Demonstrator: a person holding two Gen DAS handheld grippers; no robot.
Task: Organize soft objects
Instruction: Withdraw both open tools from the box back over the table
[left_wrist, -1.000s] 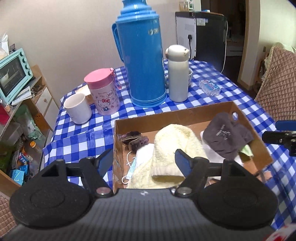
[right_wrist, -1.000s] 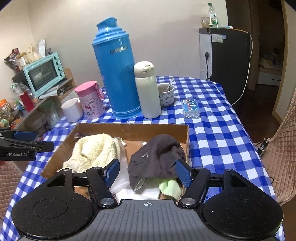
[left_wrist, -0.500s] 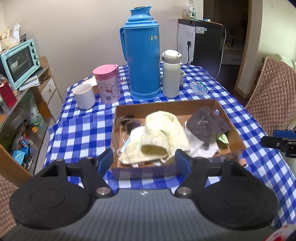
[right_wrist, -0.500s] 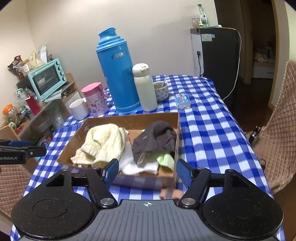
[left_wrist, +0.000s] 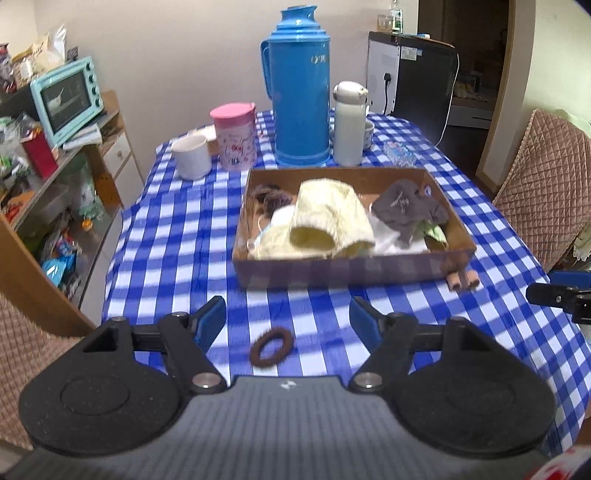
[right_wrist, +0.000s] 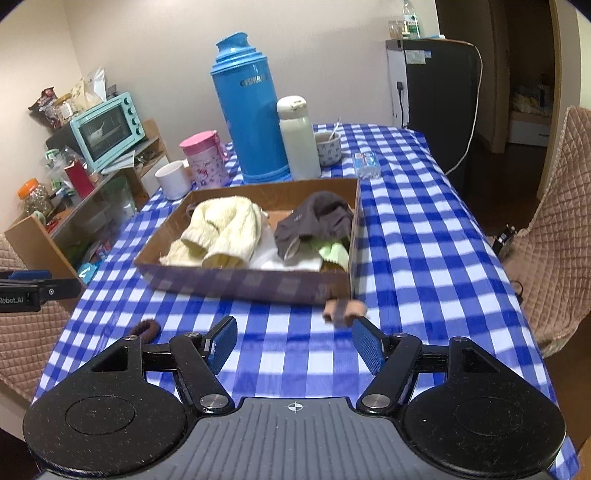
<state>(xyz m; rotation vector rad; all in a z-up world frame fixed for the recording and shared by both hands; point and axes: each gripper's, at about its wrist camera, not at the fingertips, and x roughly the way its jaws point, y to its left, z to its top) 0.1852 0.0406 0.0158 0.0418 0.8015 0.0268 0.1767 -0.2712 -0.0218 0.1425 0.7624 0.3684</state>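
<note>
Cardboard tray (left_wrist: 354, 273), ribbed cream knit hat (left_wrist: 325, 218), fuzzy brown hair ring (left_wrist: 271, 349)

The small tan item (right_wrist: 343, 309) by the cardboard box (right_wrist: 240, 282) corner is too blurred to identify

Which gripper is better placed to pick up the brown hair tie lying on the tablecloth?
Left. The brown hair tie lies just ahead of the open left gripper, almost between its fingers. For the right gripper, also open, it sits far off to the left side, so it would need a sideways move.
</note>
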